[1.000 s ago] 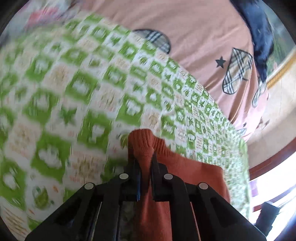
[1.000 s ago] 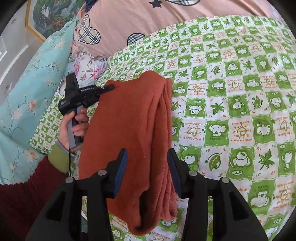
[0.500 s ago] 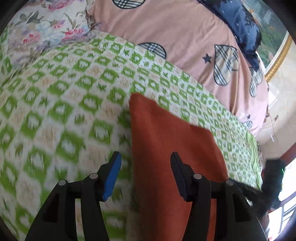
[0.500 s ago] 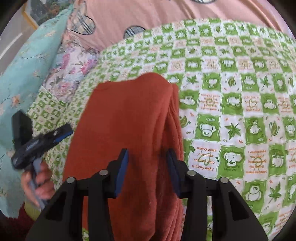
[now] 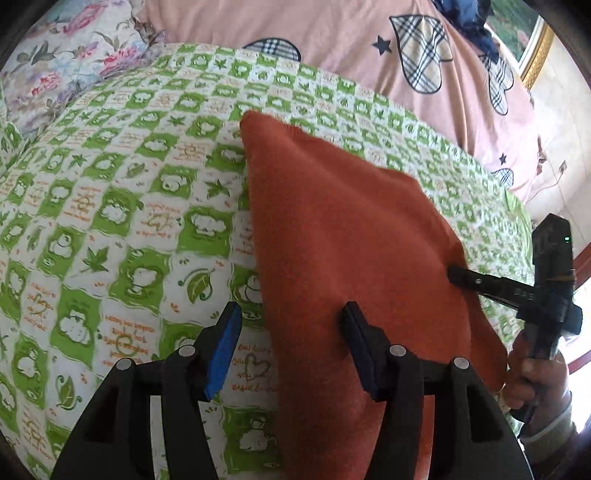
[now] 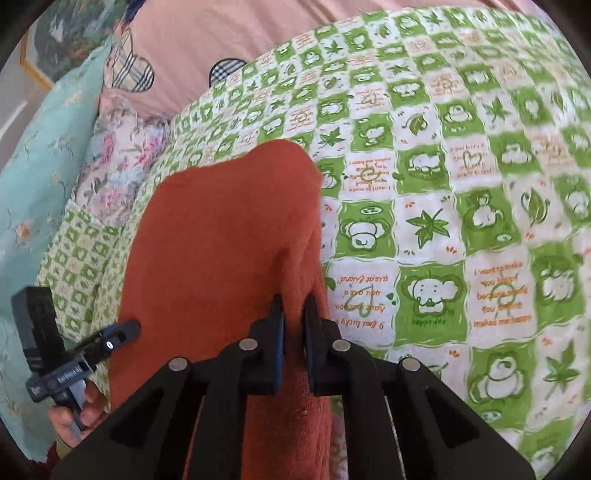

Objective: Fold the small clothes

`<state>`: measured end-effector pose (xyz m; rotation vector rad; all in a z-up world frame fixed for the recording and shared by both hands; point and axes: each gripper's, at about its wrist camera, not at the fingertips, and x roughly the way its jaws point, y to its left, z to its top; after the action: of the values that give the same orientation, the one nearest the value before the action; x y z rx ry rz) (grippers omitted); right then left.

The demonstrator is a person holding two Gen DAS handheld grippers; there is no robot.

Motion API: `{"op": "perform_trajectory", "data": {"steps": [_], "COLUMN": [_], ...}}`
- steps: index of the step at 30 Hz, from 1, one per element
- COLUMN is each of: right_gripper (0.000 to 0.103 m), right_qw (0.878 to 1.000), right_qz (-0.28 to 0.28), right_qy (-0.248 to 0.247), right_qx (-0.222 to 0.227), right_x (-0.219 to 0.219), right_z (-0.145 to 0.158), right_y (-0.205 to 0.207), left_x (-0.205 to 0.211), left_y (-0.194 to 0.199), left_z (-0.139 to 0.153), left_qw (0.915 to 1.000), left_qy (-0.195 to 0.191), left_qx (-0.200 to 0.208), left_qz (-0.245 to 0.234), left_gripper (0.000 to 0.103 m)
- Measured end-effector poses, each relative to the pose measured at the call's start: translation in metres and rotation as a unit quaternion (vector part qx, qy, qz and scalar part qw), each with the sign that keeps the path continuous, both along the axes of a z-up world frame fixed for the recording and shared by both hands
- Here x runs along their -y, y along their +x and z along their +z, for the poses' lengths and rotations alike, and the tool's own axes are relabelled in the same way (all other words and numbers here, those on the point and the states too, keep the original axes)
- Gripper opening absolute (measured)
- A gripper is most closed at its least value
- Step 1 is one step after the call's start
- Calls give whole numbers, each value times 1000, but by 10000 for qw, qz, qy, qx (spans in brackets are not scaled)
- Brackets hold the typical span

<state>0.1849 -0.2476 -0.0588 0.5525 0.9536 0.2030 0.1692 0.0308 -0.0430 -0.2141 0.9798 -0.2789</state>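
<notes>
My right claw point(image 6: 293, 325) was nearest in its own view, clenched on a fold along the right-hand edge of the orange garment point(image 6: 221, 251); its jaws had just been closing, and the cloth was pinched between the pads. My left claw point(image 5: 291, 343) stood released, its jaws having just been opening. One finger hung over the bedspread and the other over the garment point(image 5: 343, 258), whose left edge ran between them, and neither pad pressed on it.

The garment lay folded on the green-and-white checked bedspread point(image 5: 110, 221), with its narrow corner pointing away from me. From the left wrist I saw my right claw point(image 5: 456, 276) gripping the cloth's far right edge, my hand point(image 5: 535, 380) below it. From the right wrist my left claw point(image 6: 127, 328) sat just beside the garment's left edge, though I could not tell whether it touched.

Beyond the bedspread lay a pink quilt point(image 5: 332, 33) with plaid hearts, a flowered pillow point(image 5: 62, 62) and a pale blue flowered cloth point(image 6: 40, 155). Farthest off was a gold-framed picture point(image 5: 532, 48), blurred at the rim.
</notes>
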Motion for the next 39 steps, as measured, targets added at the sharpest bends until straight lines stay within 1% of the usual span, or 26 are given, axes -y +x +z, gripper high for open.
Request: {"op": "perform_trajectory", "data": {"steps": [2, 3, 4, 5, 6, 7, 8, 10, 12, 13, 14, 15, 16, 17, 18, 19, 22, 23, 26, 28, 31, 33, 34, 36, 37, 39], "right_gripper": [12, 19, 20, 20, 20, 20, 20, 20, 20, 20, 20, 16, 14, 10, 2, 0, 1, 5, 5, 5, 6, 5, 5, 5, 5, 5], "right_qw": [9999, 9998, 9991, 9980, 9970, 9965, 9965, 9973, 9983, 9991, 9997, 9997, 9997, 9998, 9999, 9998, 9998, 9998, 9996, 9991, 9985, 9978, 9975, 9965, 9967, 9984], "right_qz": [-116, -199, -320, -370, -351, -252, -145, 70, 141, 118, 71, -1, -48, -45, -65, -114, -165, -156, 12, 202, 417, 497, 475, 307, 234, 117], "right_qy": [42, -49, -292, -465, -512, -431, -346, -185, -180, -200, -195, -224, -217, -148, -125, -138, -70, -103, -131, -168, -226, -403, -506, -773, -767, -538], "right_qx": [-60, -61, 26, 206, 462, 674, 750, 702, 533, 346, 146, -32, -141, -134, -89, -66, 37, 80, 242, 338, 286, 180, 144, -39, -133, -147], "right_x": [1, 2, 1, 0, -3, -9, -14, -24, -32, -34, -34, -33, -31, -26, -24, -22, -21, -23, -29, -37, -46, -50, -50, -45, -40, -32], "right_z": [6, 13, 27, 41, 56, 69, 75, 75, 64, 53, 41, 29, 17, 10, 6, 6, 10, 15, 30, 37, 34, 27, 23, 10, 2, -6], "right_y": [0, -1, -6, -9, -12, -12, -7, 10, 32, 45, 54, 62, 69, 73, 75, 77, 71, 63, 33, -3, -49, -78, -86, -100, -104, -105], "left_x": [-1, -2, -4, -6, -7, -8, -8, -6, 1, 6, 10, 14, 14, 11, 7, 2, -3, -4, -6, -10, -12, -10, -9, -4, -1, 1], "left_y": [2, 2, 1, -1, -4, -6, -8, -2, 11, 20, 29, 44, 53, 64, 74, 79, 85, 83, 56, 27, -21, -53, -66, -87, -96, -103], "left_z": [-5, -4, 1, 8, 17, 27, 38, 49, 53, 51, 48, 37, 28, 15, 2, -4, -4, -2, 15, 24, 31, 29, 25, 19, 13, -2], "left_qw": [9999, 9999, 9999, 9999, 9997, 9994, 9983, 9940, 9879, 9853, 9863, 9917, 9946, 9965, 9974, 9978, 9972, 9972, 9965, 9929, 9883, 9868, 9871, 9897, 9910, 9937], "left_qy": [94, 70, 38, 46, 79, 1, -259, -800, -1222, -1301, -1217, -915, -745, -643, -609, -575, -635, -650, -735, -1042, -1317, -1358, -1314, -1076, -945, -716], "left_qx": [-65, -82, -75, -10, 146, 319, 514, 644, 677, 712, 711, 564, 401, 190, 24, 0, -41, -45, 83, 160, 297, 273, 216, 171, 127, -25], "left_qz": [74, 86, 110, 143, 171, 129, -24, -375, -676, -845, -859, -711, -601, -498, -396, -337, -388, -363, -384, -543, -706, -843, -889, -930, -941, -867], "left_gripper": [65, 65, 64, 61, 60, 60, 60, 60, 60, 60, 60, 60, 58, 48, 36, 32, 28, 28, 29, 30, 32, 35, 35, 35, 36, 35]}}
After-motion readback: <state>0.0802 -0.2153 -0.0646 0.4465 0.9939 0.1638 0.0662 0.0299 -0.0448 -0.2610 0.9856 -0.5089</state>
